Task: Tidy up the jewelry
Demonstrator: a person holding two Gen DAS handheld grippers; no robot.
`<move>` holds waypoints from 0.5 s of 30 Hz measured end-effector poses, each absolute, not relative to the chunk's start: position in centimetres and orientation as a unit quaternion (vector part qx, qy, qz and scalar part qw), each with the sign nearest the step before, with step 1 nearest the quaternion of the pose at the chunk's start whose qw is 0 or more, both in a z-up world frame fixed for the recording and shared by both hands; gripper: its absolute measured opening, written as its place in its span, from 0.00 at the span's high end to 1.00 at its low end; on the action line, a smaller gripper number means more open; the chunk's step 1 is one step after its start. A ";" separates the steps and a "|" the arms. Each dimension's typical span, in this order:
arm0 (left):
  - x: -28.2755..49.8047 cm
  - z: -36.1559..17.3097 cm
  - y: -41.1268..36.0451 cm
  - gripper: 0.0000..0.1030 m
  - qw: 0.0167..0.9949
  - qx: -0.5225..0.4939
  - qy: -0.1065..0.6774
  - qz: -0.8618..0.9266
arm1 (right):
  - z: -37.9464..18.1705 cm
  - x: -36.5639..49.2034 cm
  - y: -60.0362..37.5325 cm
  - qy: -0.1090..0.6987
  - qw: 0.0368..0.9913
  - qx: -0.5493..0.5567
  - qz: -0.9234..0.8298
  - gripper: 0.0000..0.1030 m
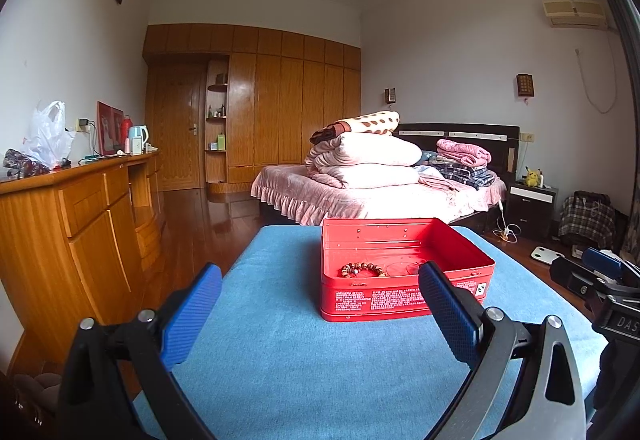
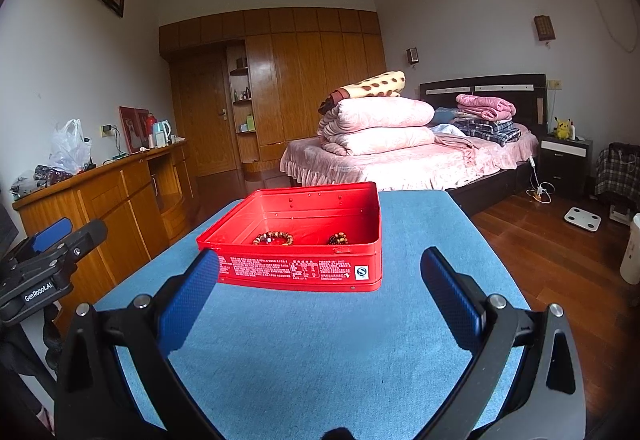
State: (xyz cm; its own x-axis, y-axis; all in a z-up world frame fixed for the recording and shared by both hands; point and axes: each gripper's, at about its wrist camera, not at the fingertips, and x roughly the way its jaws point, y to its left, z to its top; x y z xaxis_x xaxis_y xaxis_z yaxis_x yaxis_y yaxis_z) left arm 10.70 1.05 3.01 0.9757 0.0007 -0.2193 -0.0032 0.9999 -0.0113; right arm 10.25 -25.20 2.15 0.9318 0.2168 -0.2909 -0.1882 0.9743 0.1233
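A red tin box stands lidless on the blue table cover. Inside it lies a brown bead bracelet. A second, darker bead bracelet lies to its right in the right wrist view. My left gripper is open, nothing between its blue pads, just short of the box's near left side. My right gripper is open and empty too, in front of the box's near wall. Each gripper shows at the edge of the other's view.
A wooden sideboard with a plastic bag and a kettle runs along the left wall. A bed with stacked pink quilts stands beyond the table. Wooden floor lies to the right, with a white scale.
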 end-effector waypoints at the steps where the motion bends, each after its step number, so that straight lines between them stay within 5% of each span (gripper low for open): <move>1: 10.7 3.0 1.0 0.06 0.994 -0.005 0.110 0.002 | 2.2 10.2 -25.2 0.153 0.982 0.047 0.103 0.05; 15: 10.8 3.1 1.0 0.06 0.994 -0.008 0.111 0.003 | 2.3 10.0 -24.8 0.152 0.982 0.045 0.104 0.05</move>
